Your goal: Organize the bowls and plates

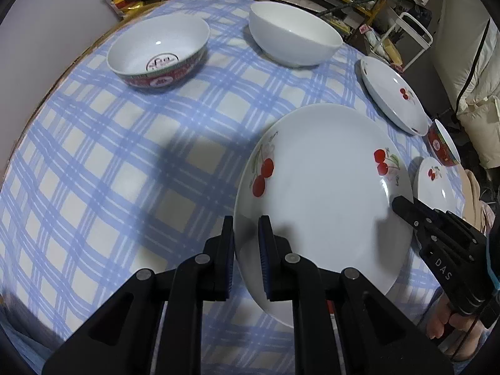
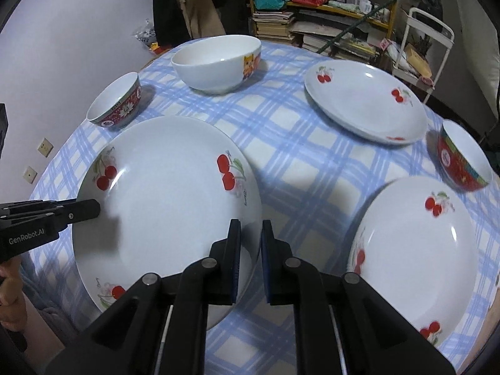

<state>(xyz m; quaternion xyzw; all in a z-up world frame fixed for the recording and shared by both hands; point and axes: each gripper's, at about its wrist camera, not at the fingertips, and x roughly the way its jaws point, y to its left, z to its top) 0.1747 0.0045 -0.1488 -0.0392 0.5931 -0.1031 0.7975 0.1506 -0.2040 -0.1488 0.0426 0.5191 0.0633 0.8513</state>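
A large white cherry plate (image 1: 322,193) is held between both grippers above the checked tablecloth; it also shows in the right wrist view (image 2: 168,206). My left gripper (image 1: 247,228) is shut on its left rim. My right gripper (image 2: 251,234) is shut on its right rim and shows from the side in the left wrist view (image 1: 403,206). Two more cherry plates (image 2: 365,106) (image 2: 418,250) lie to the right. A plain white bowl (image 1: 293,37), a red-patterned bowl (image 1: 159,53) and a small red bowl (image 2: 465,159) stand on the table.
The round table (image 1: 93,156) has a blue checked cloth. Behind it stand shelves with books and boxes (image 2: 312,15) and a white metal rack (image 2: 431,40). A wall (image 2: 78,31) is at the left.
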